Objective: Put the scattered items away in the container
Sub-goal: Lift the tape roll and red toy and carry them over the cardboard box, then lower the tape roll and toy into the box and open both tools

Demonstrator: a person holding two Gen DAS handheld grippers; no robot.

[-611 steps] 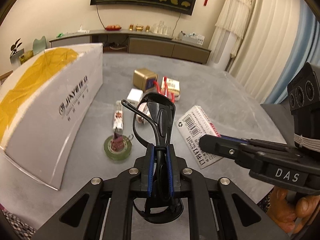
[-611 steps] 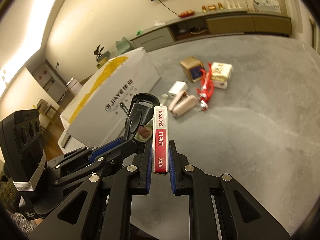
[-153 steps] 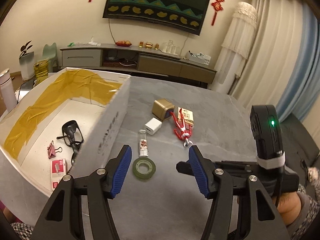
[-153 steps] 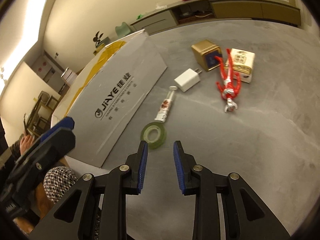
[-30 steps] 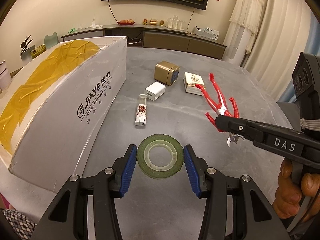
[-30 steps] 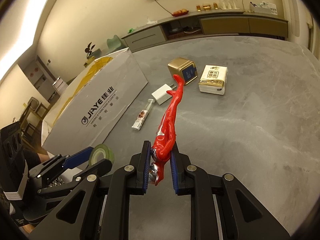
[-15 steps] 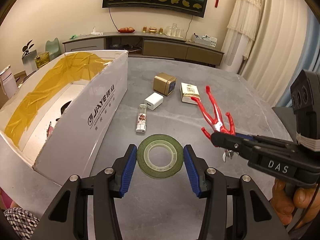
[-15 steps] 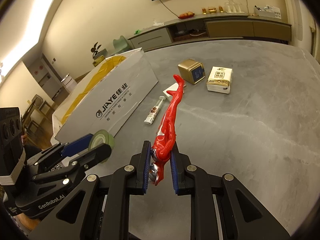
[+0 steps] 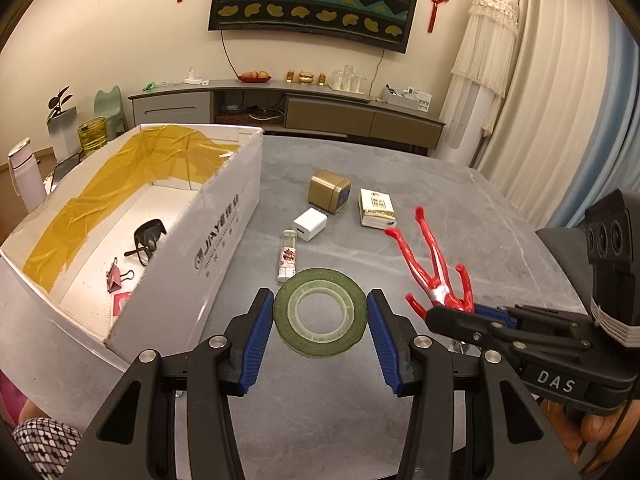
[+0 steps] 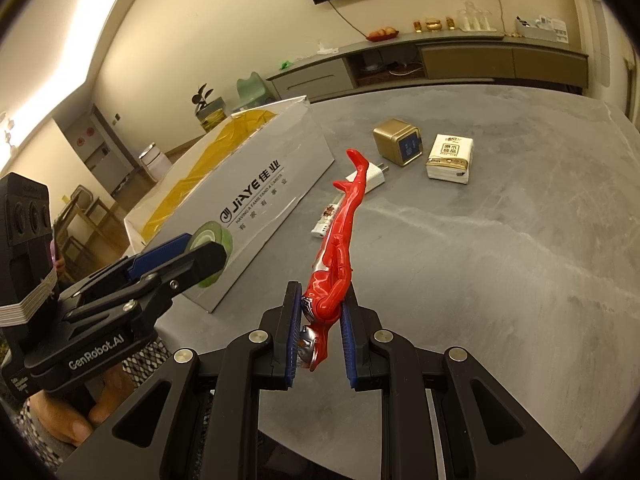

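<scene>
Left gripper (image 9: pixel 320 322) jaws pinch the green tape roll (image 9: pixel 320 312); right gripper (image 10: pixel 320 334) jaws clamp the red figure (image 10: pixel 334 264). On the counter (image 10: pixel 500 260) beyond lie a white charger (image 9: pixel 309 223), gold tin (image 9: pixel 329 191) and tube (image 9: pixel 287 255), beside the white box (image 9: pixel 208 240).

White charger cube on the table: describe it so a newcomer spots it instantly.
Start at the big white cardboard box on the grey stone table. Just right of its long printed wall sits the small white plastic charger cube, in front of the gold metal tin. Alone among its neighbours, it is plain white and unprinted.

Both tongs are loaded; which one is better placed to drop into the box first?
Left. The left tongs, holding the tape roll, sit right beside the white box; the right tongs with the red figure are farther away.
</scene>
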